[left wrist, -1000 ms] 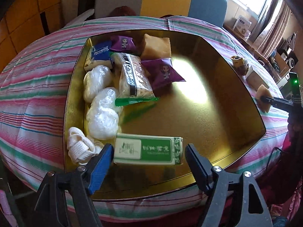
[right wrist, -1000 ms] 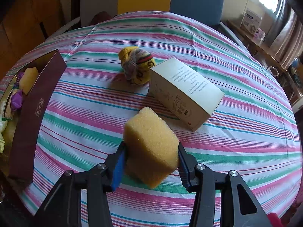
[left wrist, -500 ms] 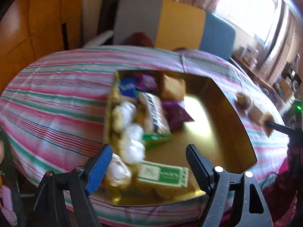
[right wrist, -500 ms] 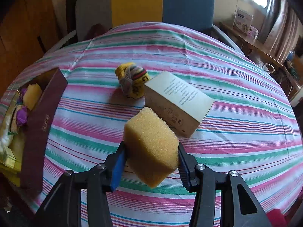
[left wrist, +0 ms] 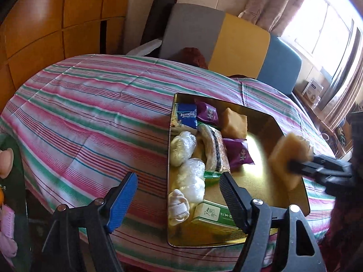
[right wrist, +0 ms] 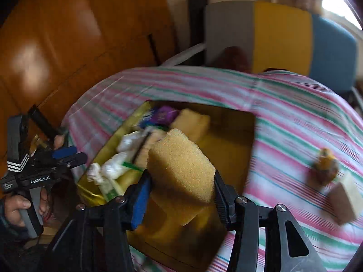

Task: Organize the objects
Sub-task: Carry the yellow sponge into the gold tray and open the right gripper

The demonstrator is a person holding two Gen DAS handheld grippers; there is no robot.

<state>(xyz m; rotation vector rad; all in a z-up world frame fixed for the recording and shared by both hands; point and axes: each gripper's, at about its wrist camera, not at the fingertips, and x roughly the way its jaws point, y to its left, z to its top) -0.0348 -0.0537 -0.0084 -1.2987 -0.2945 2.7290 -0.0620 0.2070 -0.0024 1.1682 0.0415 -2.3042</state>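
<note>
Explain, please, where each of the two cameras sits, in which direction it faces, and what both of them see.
Left wrist: on the left gripper, facing down at the gold tray and striped tablecloth; its empty open fingers show, with the right gripper entering at the right edge.
Right wrist: on the right gripper, facing down over the tray; its fingers clamp a yellow sponge, and a hand holds the left gripper at left.
Shared: tray, sponge, tablecloth, the colour-blocked chair.

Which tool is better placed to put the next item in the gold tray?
Right. The right tool is shut on the yellow sponge above the gold tray's bare side. The left tool is open, holding nothing.
</note>
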